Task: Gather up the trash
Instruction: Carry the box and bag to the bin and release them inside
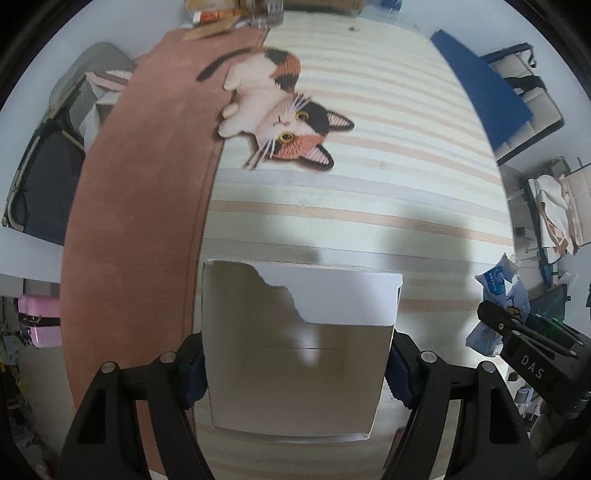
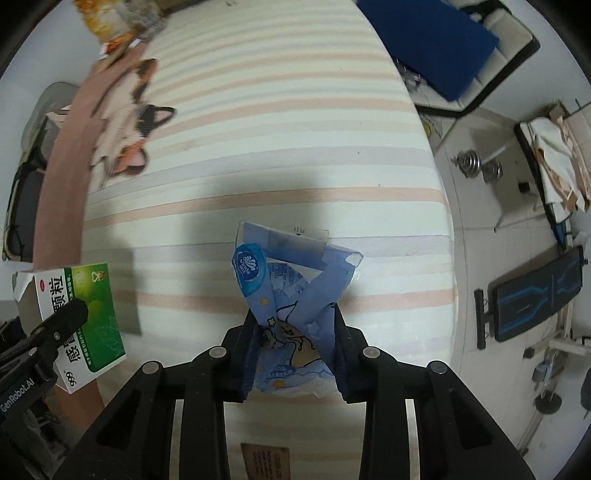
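Observation:
My left gripper (image 1: 295,373) is shut on an open white cardboard box (image 1: 295,354) with a torn flap, held above the striped bed. In the right wrist view the same box (image 2: 92,314) shows its green printed side at the lower left, with the left gripper's finger on it. My right gripper (image 2: 295,350) is shut on a crumpled blue tissue packet (image 2: 291,295) and holds it above the bed. The packet also shows at the right edge of the left wrist view (image 1: 498,299), in the right gripper's black fingers (image 1: 517,332).
The striped bedspread (image 1: 369,192) has a cat picture (image 1: 280,110) and a brown band (image 1: 140,221) on its left. Snack packets (image 1: 221,14) lie at the far end. A blue cushion on a chair (image 2: 436,44), dumbbells (image 2: 476,162) and a workout bench (image 2: 535,295) stand on the floor right of the bed.

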A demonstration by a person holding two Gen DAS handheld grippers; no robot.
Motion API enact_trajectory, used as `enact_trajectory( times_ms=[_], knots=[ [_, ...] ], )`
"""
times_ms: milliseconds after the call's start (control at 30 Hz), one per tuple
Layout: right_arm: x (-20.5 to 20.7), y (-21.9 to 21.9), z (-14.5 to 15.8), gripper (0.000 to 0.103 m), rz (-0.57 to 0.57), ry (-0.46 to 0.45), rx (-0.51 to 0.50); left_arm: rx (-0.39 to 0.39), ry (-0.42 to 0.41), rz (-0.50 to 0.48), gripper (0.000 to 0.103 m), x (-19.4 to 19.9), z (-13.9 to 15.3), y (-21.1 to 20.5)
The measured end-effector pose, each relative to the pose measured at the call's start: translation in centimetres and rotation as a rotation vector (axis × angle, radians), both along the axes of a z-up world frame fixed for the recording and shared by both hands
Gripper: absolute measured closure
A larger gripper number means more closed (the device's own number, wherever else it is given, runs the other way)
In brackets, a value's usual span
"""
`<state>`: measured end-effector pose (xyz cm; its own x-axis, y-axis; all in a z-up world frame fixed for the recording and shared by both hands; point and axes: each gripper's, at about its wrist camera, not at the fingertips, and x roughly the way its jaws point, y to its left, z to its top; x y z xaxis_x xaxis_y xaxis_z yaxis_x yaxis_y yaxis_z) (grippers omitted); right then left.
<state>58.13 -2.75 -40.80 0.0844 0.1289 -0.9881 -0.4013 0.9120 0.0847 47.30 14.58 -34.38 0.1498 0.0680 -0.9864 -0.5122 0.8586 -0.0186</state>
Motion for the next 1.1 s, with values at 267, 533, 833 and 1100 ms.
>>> enact_trajectory(
  times_ms=[267, 533, 833, 1100],
  knots=[
    [-7.2, -0.7, 5.5, 0.069, 0.011, -0.090, 0.077, 0.022, -0.127, -0.036, 0.029, -8.0, 5.4, -1.4],
    [-22.4, -3.7, 10.7, 0.069, -0.066, -0.202, 0.144, 0.014, -0.225, -0.142, 0.029, -21.7, 8.3, -4.1],
    [-40.5, -7.4, 7.0, 0.069, -0.167, -0.073, 0.162, -0.114, -0.096, -0.178, 0.029, -35.5, 2.7, -5.7],
    [-48.6, -10.4, -10.6, 0.069, -0.245, 0.215, 0.172, -0.247, 0.082, -0.116, 0.029, -39.5, -13.3, -5.4]
  ],
)
